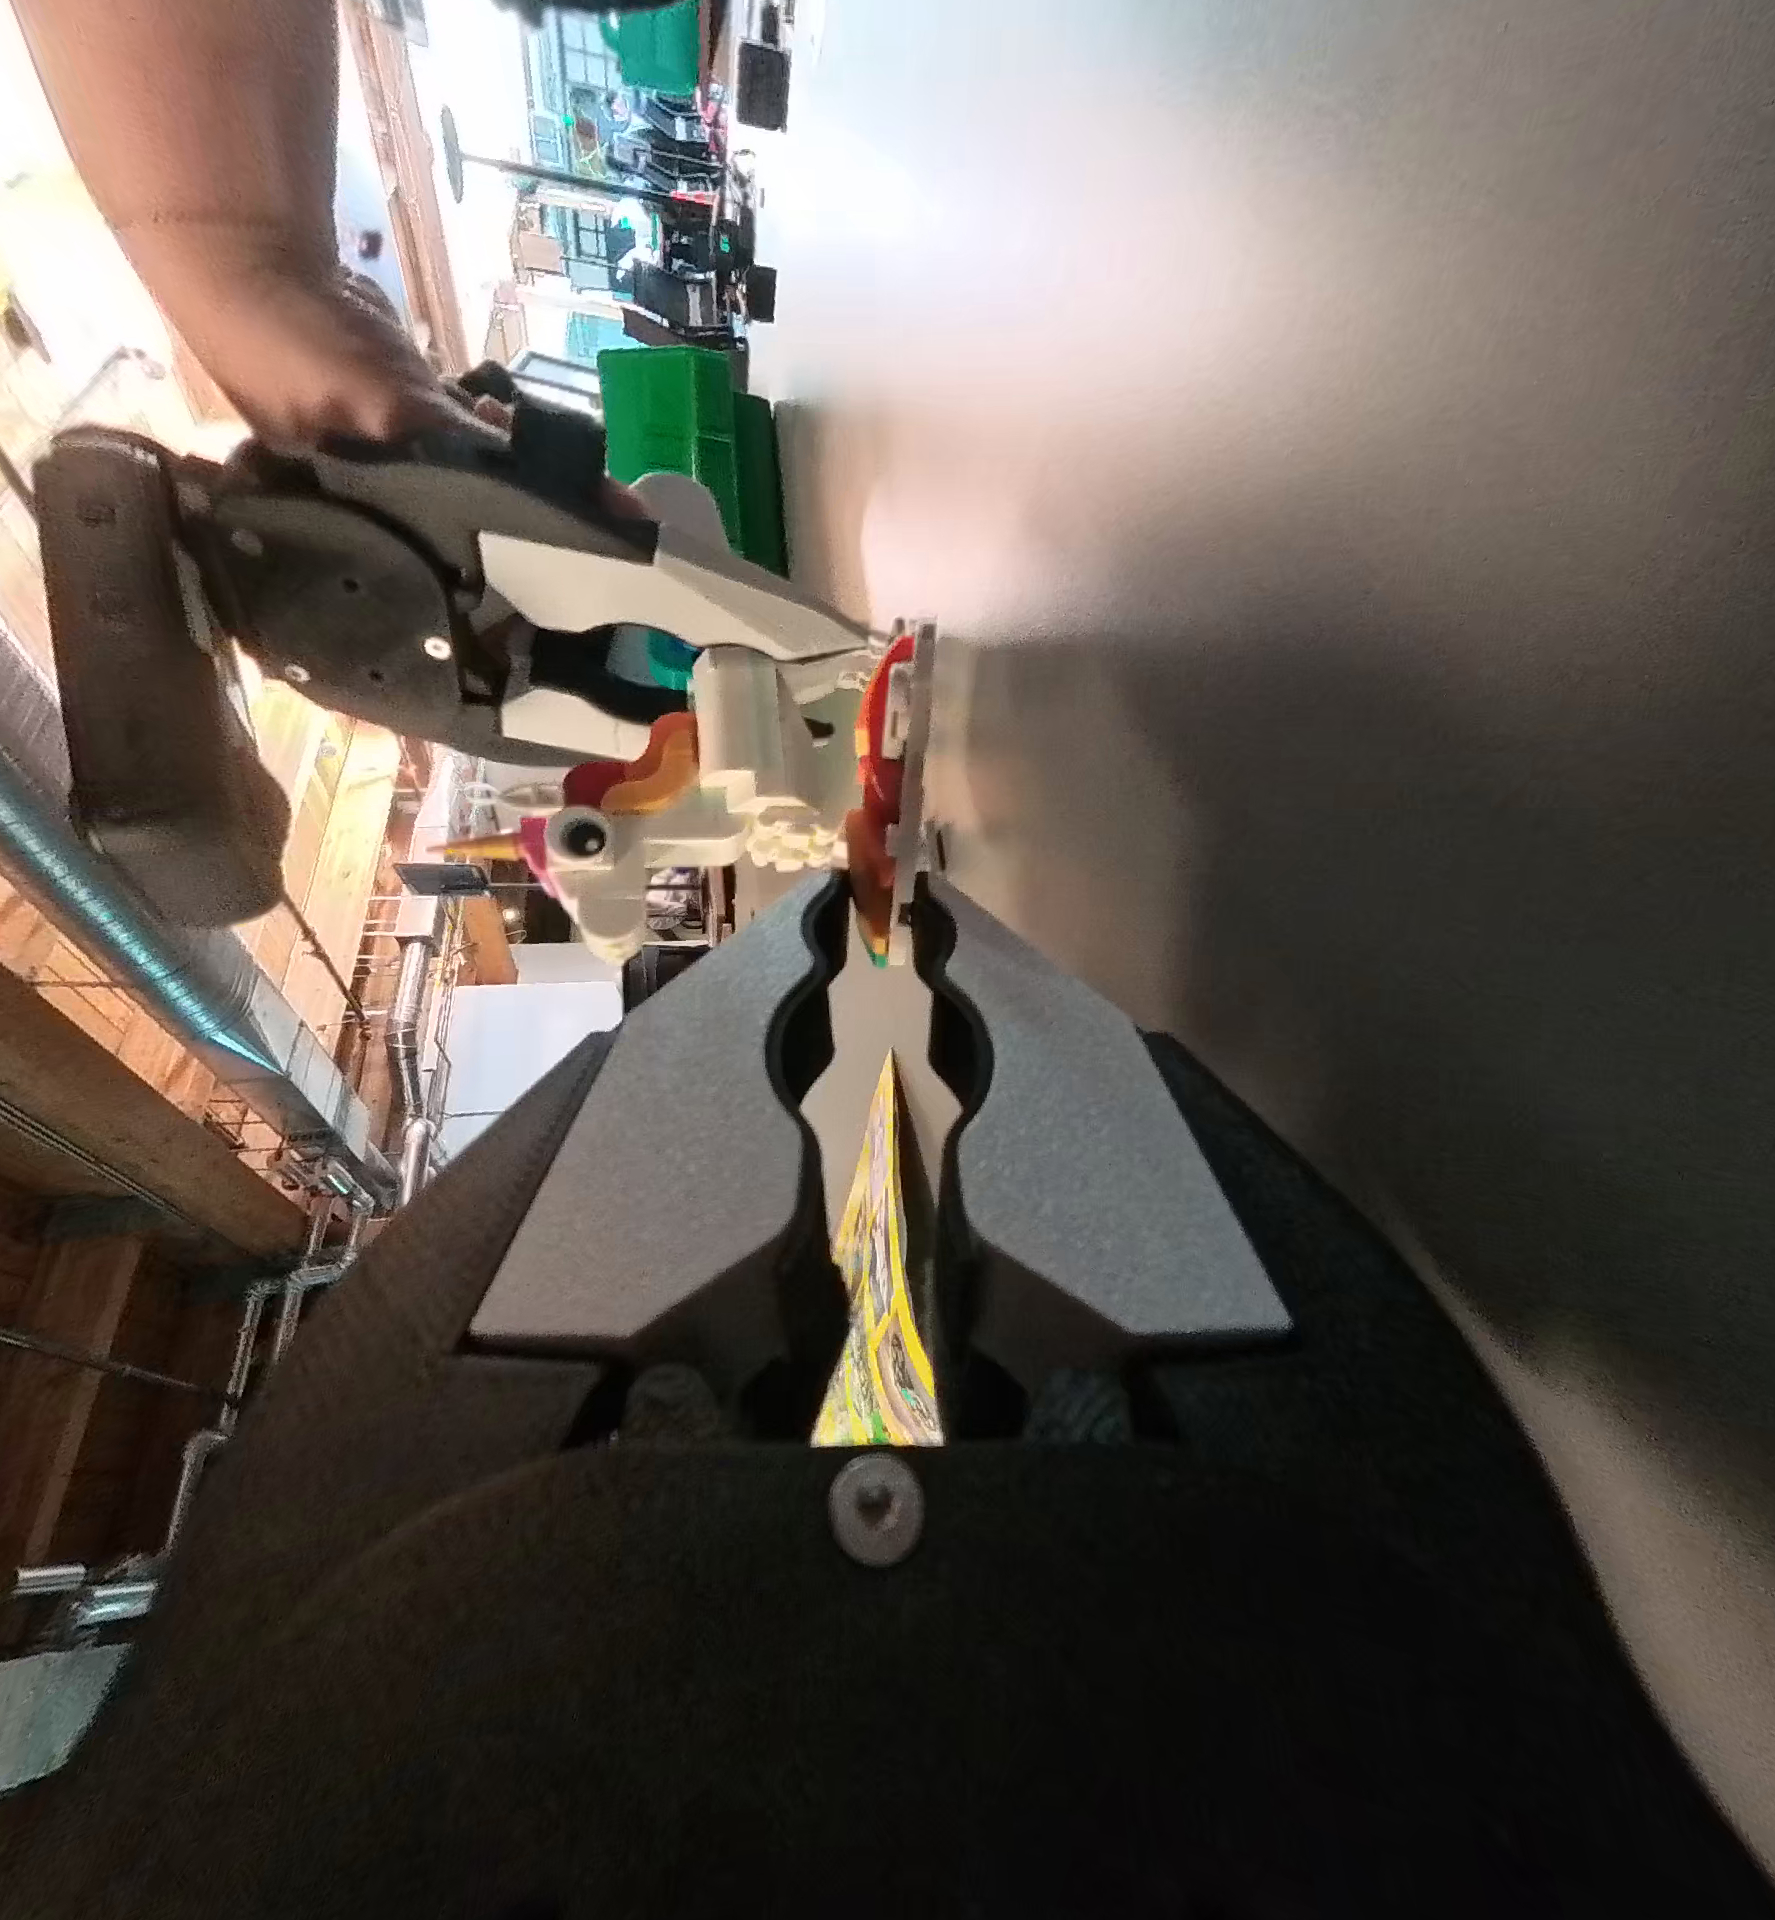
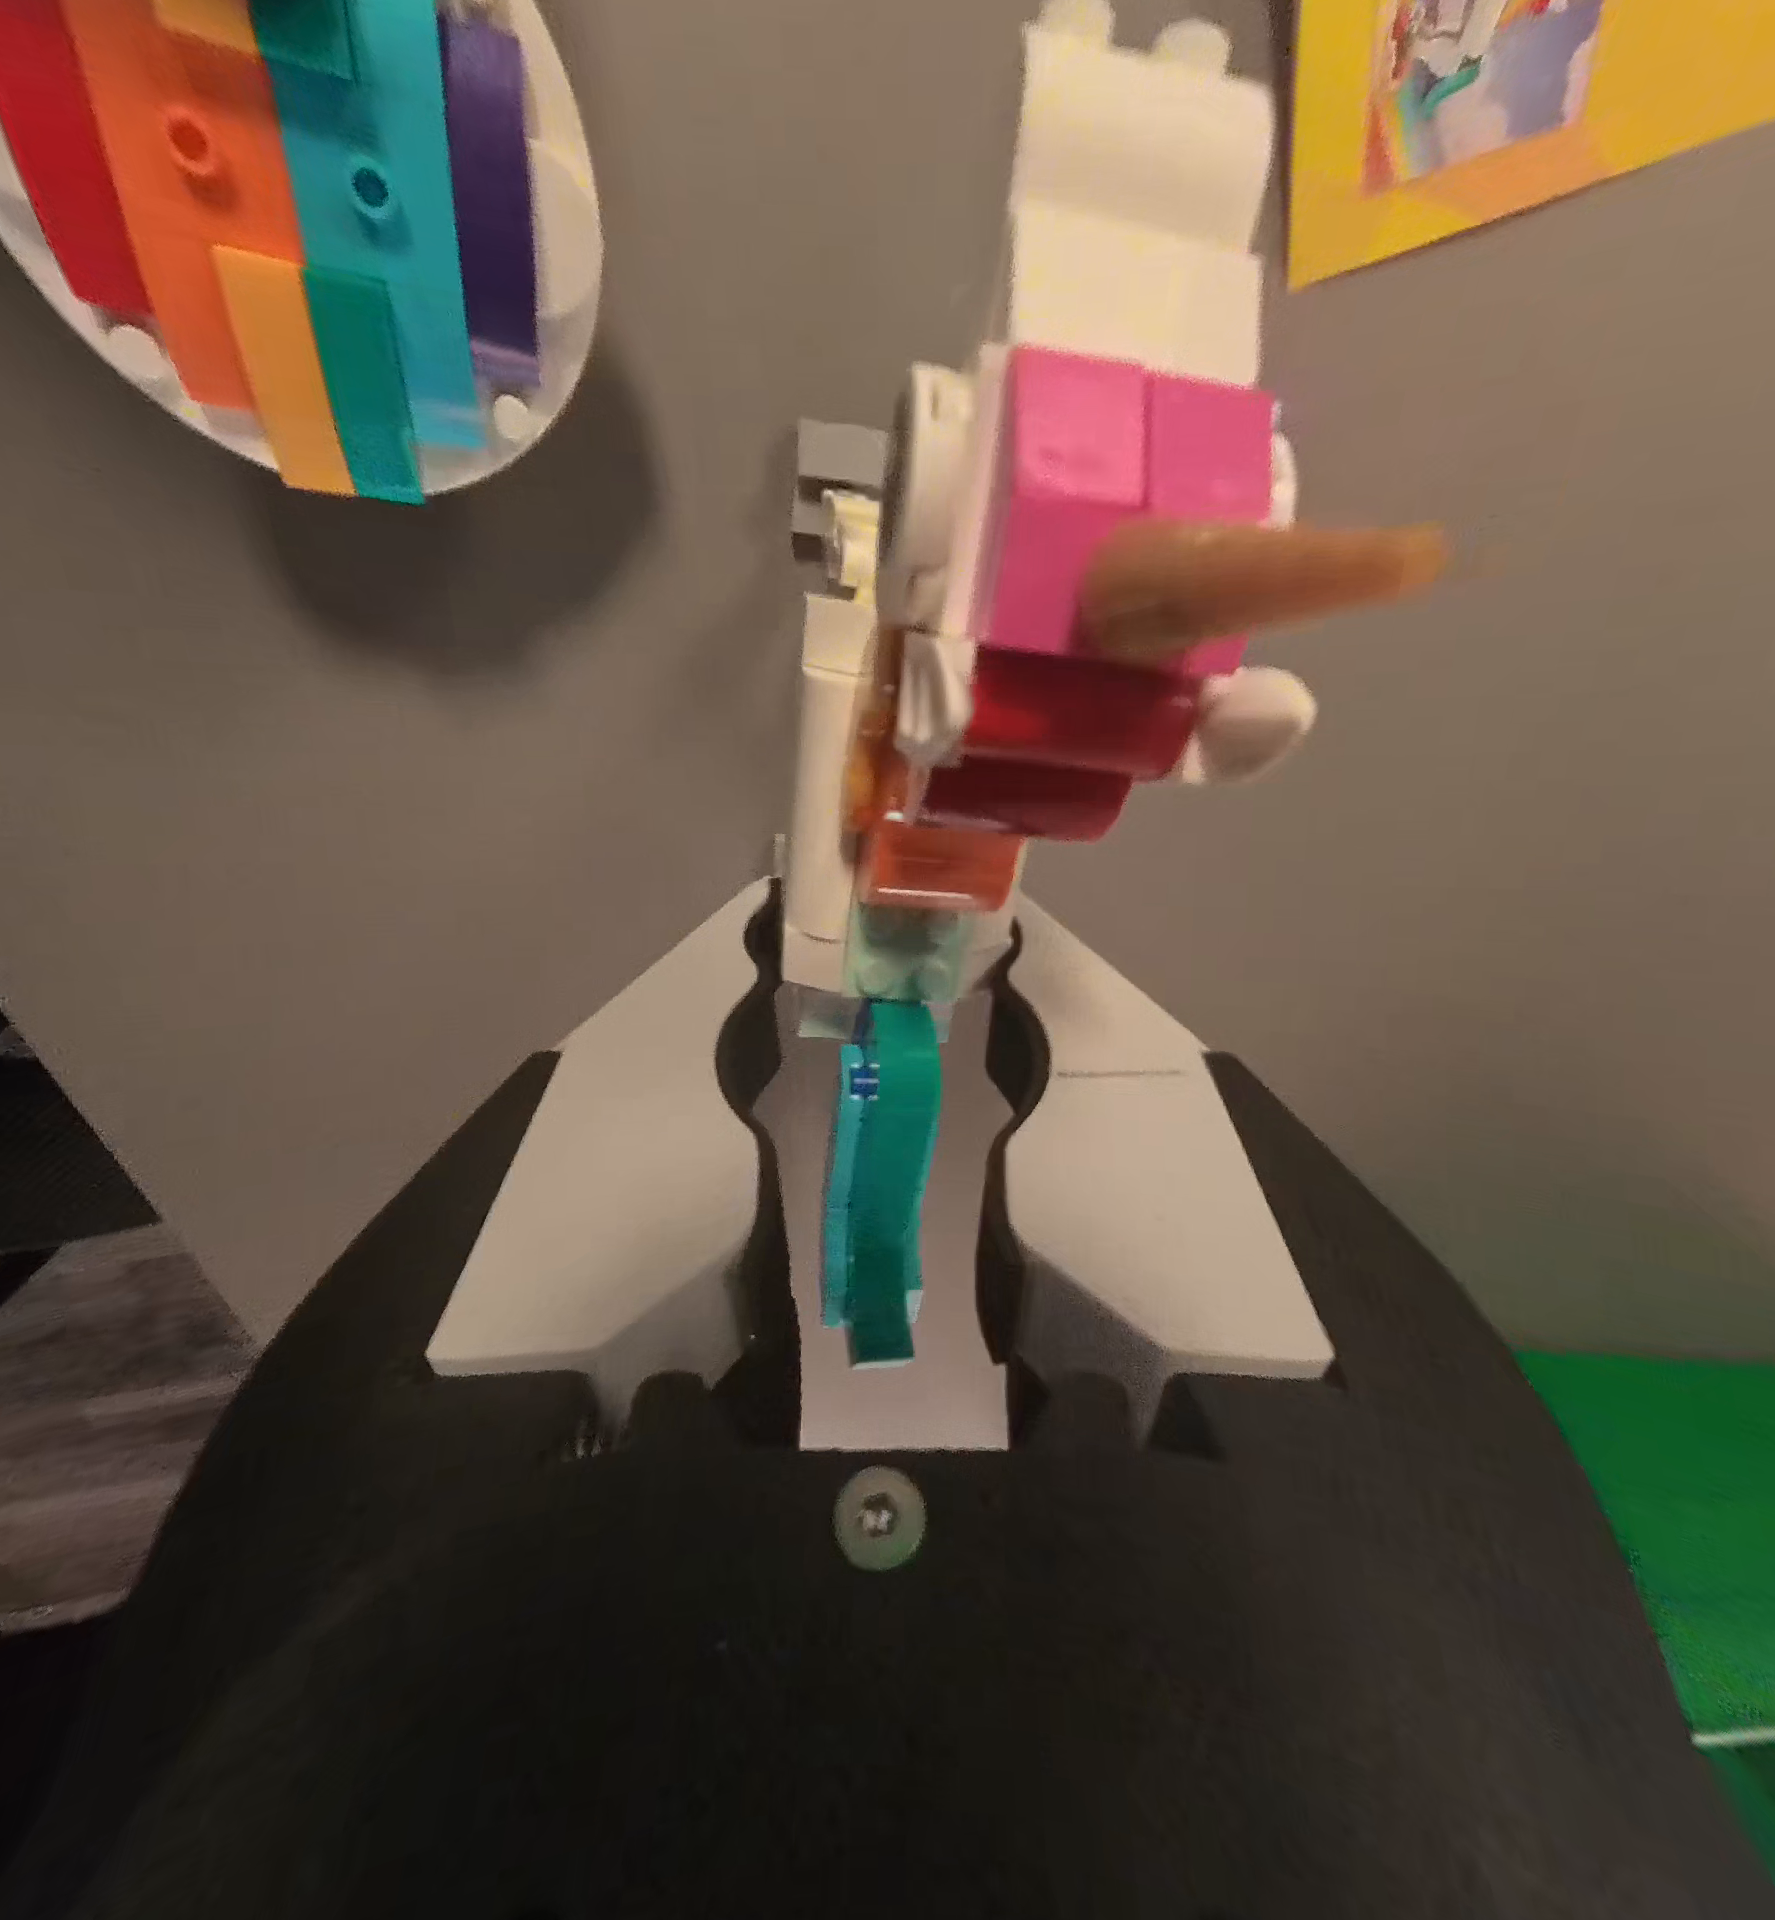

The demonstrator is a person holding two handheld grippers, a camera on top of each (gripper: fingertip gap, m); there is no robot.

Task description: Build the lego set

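Observation:
My left gripper [image 1: 878,904] is shut on the near edge of the rainbow plate [image 1: 898,748], seen edge-on and held just off the grey table [image 1: 1382,727]. The plate, white with coloured stripes, also shows at the upper left of the right wrist view [image 2: 270,239]. My right gripper [image 2: 888,914] is shut on the body of the white unicorn [image 2: 1070,520], which has a pink forehead, a gold horn and a teal tail. In the left wrist view the right gripper [image 1: 821,665] holds the unicorn [image 1: 654,821] with its legs against the plate's top side.
A yellow instruction booklet [image 2: 1465,125] lies on the table beyond the unicorn and shows between my left fingers [image 1: 878,1299]. Green bins [image 1: 685,436] stand at the table's far side; a green surface [image 2: 1693,1558] lies at the lower right. A person's arm [image 1: 239,208] holds the right gripper. The left gripper's tips are roughly 12 cm from the right gripper's.

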